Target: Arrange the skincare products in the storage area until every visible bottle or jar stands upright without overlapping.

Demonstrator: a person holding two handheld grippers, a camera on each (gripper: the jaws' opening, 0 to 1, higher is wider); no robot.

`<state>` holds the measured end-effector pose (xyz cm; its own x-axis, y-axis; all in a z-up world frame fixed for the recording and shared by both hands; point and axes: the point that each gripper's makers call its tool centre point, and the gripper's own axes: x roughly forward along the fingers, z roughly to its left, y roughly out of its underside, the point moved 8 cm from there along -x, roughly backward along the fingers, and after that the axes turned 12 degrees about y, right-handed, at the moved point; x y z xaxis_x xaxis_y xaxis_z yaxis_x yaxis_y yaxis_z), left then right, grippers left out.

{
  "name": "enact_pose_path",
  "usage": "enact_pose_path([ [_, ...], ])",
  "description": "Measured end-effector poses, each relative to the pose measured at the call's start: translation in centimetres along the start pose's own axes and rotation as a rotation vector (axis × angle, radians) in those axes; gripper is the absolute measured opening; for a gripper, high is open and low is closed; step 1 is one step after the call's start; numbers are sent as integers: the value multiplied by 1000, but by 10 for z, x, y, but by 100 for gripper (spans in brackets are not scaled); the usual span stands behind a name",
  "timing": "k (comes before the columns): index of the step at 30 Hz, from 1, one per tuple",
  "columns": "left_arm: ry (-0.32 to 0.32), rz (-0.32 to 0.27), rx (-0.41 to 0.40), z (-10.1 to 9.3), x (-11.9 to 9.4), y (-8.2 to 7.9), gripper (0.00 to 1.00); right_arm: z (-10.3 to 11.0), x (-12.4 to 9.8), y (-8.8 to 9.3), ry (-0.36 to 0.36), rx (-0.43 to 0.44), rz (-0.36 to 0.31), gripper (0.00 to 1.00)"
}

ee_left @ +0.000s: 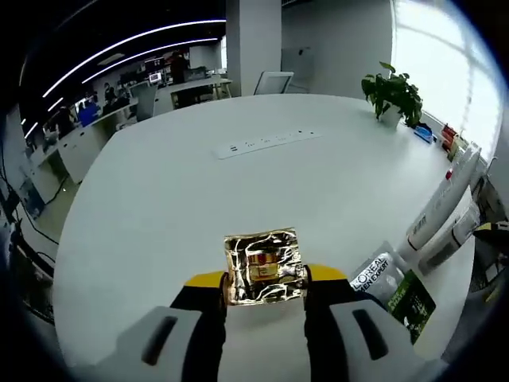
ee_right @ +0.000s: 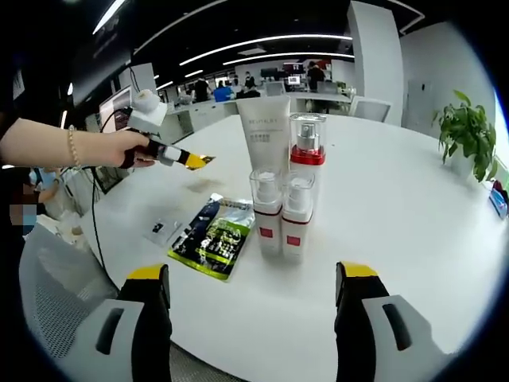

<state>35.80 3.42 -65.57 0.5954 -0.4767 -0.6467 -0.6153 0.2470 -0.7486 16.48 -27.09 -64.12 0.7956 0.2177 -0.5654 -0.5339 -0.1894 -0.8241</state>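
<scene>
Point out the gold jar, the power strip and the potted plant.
gold jar [ee_left: 263, 267], left gripper view, on its label between the jaws.
power strip [ee_left: 265, 143], left gripper view, middle of its white body.
potted plant [ee_right: 469, 131], right gripper view, on its leaves.

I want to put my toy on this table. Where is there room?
There is lots of bare white table between the gold-wrapped jar in the left gripper and the power strip, and more beyond it toward the potted plant. It is crowded where the bottles, white tube and L'Oreal sachet cluster.
</scene>
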Motion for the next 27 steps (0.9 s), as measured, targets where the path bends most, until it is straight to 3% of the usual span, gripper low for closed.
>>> enact_pose_path([
  [25, -17, -60, -26, -24, -44, 10, 39, 9, -1, -4, -63, -46, -35, 84],
  [27, -14, -73, -22, -25, -48, 5, 39, 12, -2, -4, -72, -54, -37, 84],
])
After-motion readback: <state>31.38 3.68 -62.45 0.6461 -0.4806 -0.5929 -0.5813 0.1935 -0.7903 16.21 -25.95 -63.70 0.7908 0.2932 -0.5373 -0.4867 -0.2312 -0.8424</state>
